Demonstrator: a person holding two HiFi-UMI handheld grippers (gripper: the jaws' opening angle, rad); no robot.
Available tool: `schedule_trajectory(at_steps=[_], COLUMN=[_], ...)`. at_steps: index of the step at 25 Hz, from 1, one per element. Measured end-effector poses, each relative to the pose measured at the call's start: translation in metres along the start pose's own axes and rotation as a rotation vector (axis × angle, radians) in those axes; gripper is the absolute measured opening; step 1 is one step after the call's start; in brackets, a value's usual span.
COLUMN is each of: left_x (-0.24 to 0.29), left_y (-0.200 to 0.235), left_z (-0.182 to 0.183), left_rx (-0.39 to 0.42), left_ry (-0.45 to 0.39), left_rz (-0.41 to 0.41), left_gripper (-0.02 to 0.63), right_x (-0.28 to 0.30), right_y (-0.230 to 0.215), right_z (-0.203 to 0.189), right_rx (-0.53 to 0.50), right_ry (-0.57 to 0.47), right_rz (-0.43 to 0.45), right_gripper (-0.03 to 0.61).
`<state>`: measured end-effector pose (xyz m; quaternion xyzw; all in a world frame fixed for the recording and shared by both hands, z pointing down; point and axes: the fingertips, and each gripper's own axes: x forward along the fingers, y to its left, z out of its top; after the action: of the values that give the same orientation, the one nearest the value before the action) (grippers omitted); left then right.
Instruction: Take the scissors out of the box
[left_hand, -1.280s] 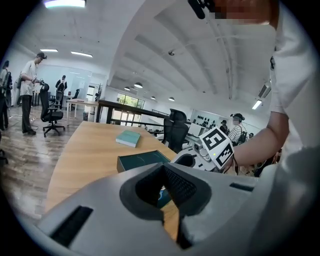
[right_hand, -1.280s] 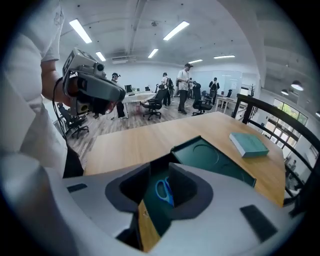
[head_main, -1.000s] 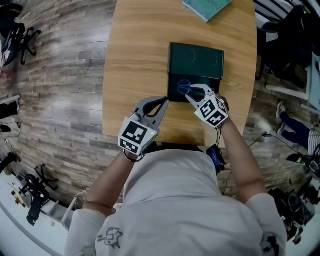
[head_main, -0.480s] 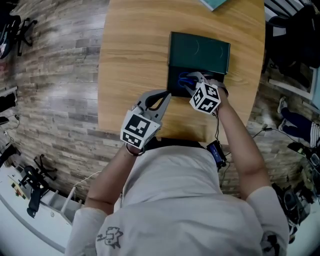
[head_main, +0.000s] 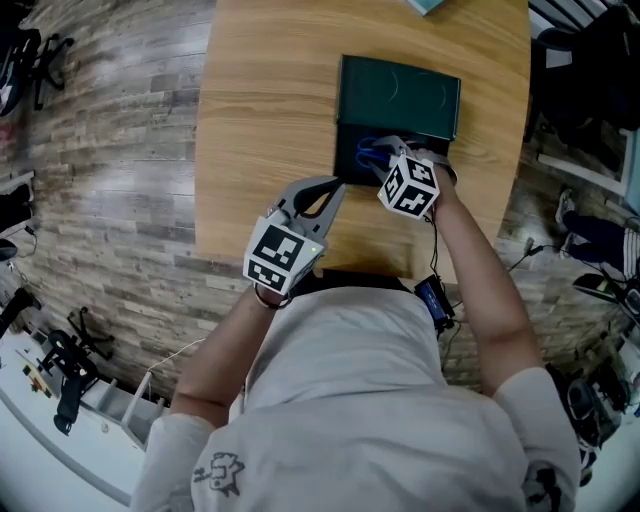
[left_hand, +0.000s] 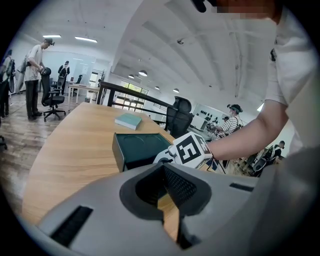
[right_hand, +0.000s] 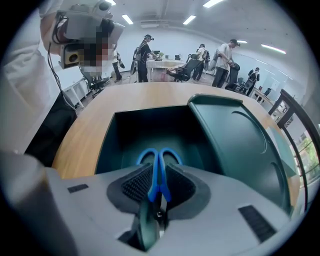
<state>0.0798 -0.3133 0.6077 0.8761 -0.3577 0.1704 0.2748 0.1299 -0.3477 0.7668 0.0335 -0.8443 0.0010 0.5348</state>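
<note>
Right gripper view shows our right tongs (right_hand: 159, 186), which have just been closing, pinching the blue-handled metal scissors (right_hand: 156, 172) down inside the open dark-green box (right_hand: 150, 122). Lifting them out remains. Our left tongs (left_hand: 164, 190), pressed together and empty, hover beside the box.

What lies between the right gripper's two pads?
Blue-handled scissors, inside the box, per the right gripper view; the right gripper has just been closing its jaws around them.

A light wooden surface (head_main: 270, 120) with rounded corners carries a dark green box (head_main: 345, 165) near its front edge, the lid (head_main: 398, 95) lying open just behind it. A teal book (left_hand: 128, 120) lies well apart, at the far edge.
</note>
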Motion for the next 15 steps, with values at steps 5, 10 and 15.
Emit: schedule_trajectory(at_steps=[5, 10, 15], left_x=[-0.008, -0.02, -0.04], left_y=[-0.002, -0.008, -0.009], left_z=[0.002, 0.008, 0.019], left_rx=[0.022, 0.056, 0.102], left_ry=[-0.005, -0.024, -0.043], left_rz=[-0.01, -0.024, -0.029], left_gripper=[0.005, 0.005, 0.005], right_x=[-0.003, -0.017, -0.042], right_y=[0.0, 0.003, -0.001], right_z=[0.002, 0.011, 0.027], right_rx=[-0.005, 0.021, 0.027], right_ry=[0.013, -0.006, -0.024], right_rz=[-0.026, -0.077, -0.152], right_gripper=[0.094, 0.094, 0.094])
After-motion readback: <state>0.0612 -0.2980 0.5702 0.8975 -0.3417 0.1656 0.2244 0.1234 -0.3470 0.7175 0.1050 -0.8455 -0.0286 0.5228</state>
